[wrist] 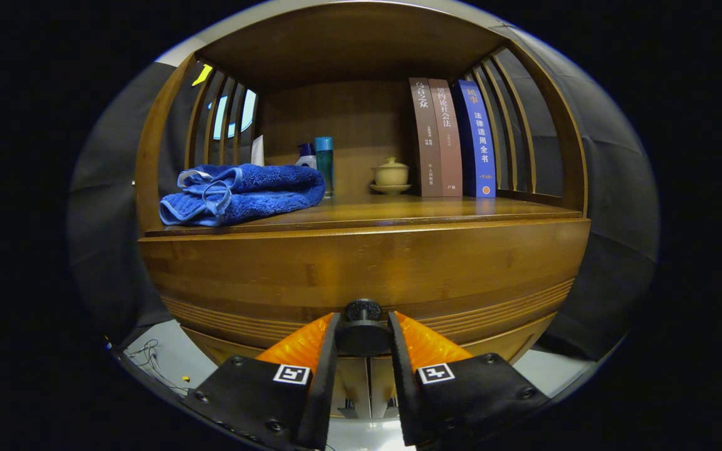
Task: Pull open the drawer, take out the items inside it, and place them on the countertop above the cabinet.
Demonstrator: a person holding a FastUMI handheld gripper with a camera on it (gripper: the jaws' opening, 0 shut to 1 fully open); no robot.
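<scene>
A wooden cabinet fills the view, with its drawer front (361, 266) closed and level with the cabinet face. A dark round knob (362, 326) sticks out of the drawer's lower middle. My gripper (363, 326) is shut on that knob, with one finger pressing on each side of it. Above the drawer lies the wooden countertop (398, 213). A folded blue towel (242, 193) rests on the countertop's left part. The inside of the drawer is hidden.
At the back of the countertop stand a white bottle (306, 156), a teal bottle (324, 161), a lidded cream teacup on a saucer (390, 175) and three upright books (452, 139). Curved wooden slats (511, 131) close both sides. Pale floor (167, 357) with thin cables lies below.
</scene>
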